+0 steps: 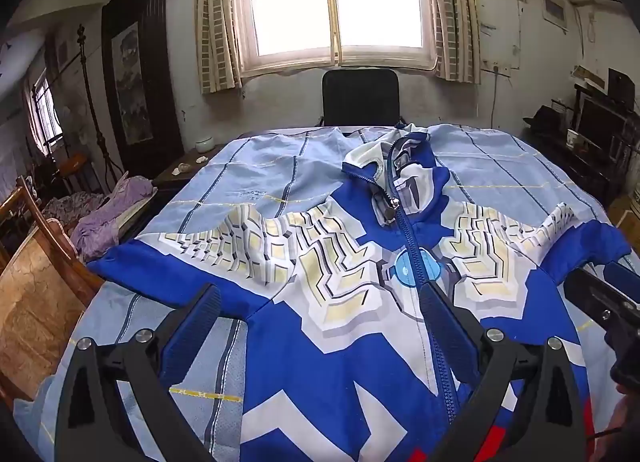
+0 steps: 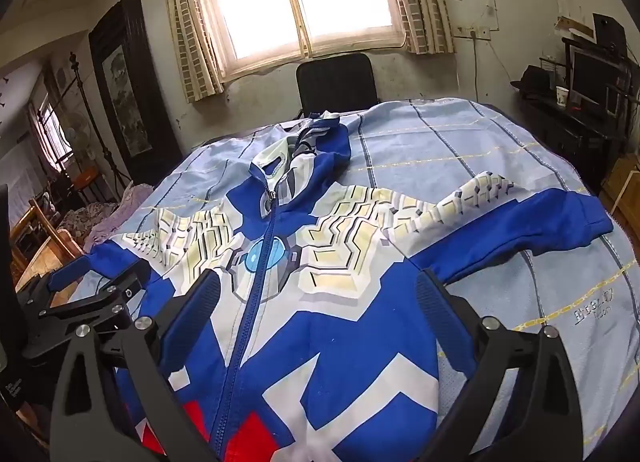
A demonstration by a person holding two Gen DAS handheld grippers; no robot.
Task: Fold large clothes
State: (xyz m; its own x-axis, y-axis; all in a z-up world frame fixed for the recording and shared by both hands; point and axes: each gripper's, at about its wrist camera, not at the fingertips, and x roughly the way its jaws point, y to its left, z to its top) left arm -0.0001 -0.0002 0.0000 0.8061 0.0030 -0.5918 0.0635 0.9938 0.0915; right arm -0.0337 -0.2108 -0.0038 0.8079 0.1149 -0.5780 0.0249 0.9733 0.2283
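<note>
bright window [image 1: 334,2] centre of far wall, overexposed; checked curtains [image 1: 214,18] drawn to both sides. wall plaster stained, scuffed below sill. black chair [image 1: 361,97] under window, behind table. table covered with pale blue sheet [image 1: 256,178]. dark framed panel [image 1: 138,74] left of window. wooden chair [image 1: 38,262] far left. purple cloth [image 1: 108,218] heaped left of table. dark shelving with monitor [image 2: 592,78] and paper cup [image 2: 561,96] at right.

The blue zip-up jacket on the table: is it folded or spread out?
Spread out. The jacket lies flat, front up, zipped, both sleeves stretched sideways on the checked sheet.
</note>
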